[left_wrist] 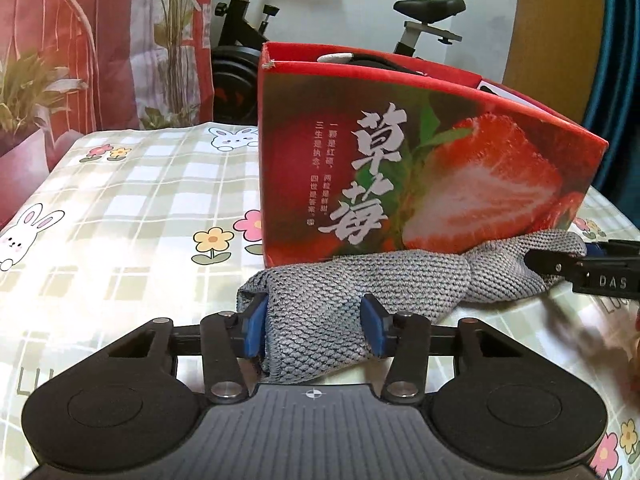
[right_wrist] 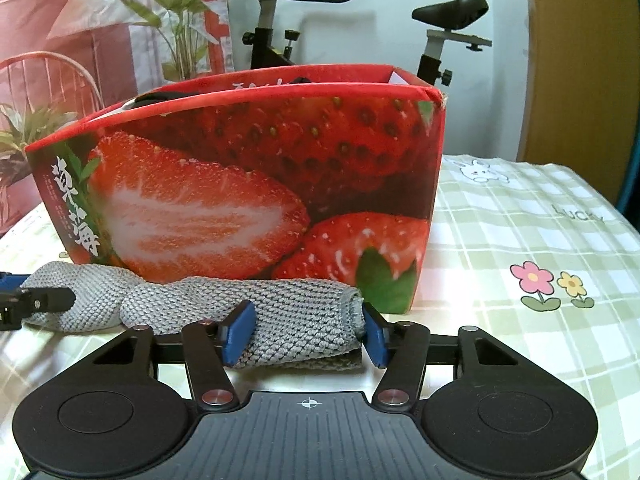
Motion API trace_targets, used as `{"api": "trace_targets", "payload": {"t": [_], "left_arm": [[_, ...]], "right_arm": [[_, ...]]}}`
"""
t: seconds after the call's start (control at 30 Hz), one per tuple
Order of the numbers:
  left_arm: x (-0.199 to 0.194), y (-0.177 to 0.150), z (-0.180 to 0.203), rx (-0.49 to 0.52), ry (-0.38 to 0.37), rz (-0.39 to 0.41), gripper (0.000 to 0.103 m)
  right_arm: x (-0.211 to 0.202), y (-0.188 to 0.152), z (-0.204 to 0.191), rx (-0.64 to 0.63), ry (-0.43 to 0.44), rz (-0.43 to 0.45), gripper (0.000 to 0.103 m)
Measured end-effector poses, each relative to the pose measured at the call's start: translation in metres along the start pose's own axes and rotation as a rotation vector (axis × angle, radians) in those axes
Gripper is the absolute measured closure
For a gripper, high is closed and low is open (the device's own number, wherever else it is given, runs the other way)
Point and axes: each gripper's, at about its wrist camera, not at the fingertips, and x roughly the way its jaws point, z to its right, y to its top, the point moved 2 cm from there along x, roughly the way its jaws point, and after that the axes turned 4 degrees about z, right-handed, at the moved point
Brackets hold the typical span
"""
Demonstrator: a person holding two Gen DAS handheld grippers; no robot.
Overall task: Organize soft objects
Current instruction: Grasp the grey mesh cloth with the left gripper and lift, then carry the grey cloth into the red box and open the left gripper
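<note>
two grabbers, one soft grey cloth

while the grey cloth (left_wrist: pixel 340 300) lies rolled up on the counter (left_wrist: pixel 120 208), just in front of the strawberry box (left_wrist: pixel 400 160), both grabbers sit at its ends. the left gripper (left_wrist: pixel 314 326) has its blue fingers (left_wrist: pixel 254 330) half open, pressing one end of the roll. the right gripper (right_wrist: pixel 306 332) does the same at the other end. no earlier picture shows them moving. to do this well, i think both should squeeze just enough, lift together, keep the cloth level, and go up over the box rim.
</note>
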Motion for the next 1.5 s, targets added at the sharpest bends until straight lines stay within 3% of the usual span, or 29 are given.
{"api": "trace_targets", "payload": {"t": [0.6,0.73,0.8,0.93,0.97,1.5], "left_arm": [[-0.007,-0.007,-0.005,-0.014,-0.02,0.031,0.052],[-0.007,-0.008,-0.003,-0.008,-0.013,0.036,0.053],[-0.007,-0.008,-0.003,-0.01,-0.016,0.039,0.058],[-0.009,-0.008,-0.002,-0.011,-0.049,0.035,0.082],[-0.01,-0.007,-0.001,-0.008,-0.055,0.034,0.084],[-0.039,0.004,0.004,0.001,-0.044,0.113,0.088]], "right_arm": [[-0.003,-0.001,0.005,-0.001,0.026,0.002,0.055],[-0.005,-0.002,0.004,0.0,0.043,0.008,0.064],[-0.006,-0.002,0.002,-0.009,0.051,0.013,0.068],[-0.009,-0.004,-0.003,-0.037,0.066,0.023,0.075],[-0.01,-0.004,-0.004,-0.039,0.069,0.026,0.077],[-0.047,0.005,-0.014,-0.066,0.14,0.144,0.082]]}}
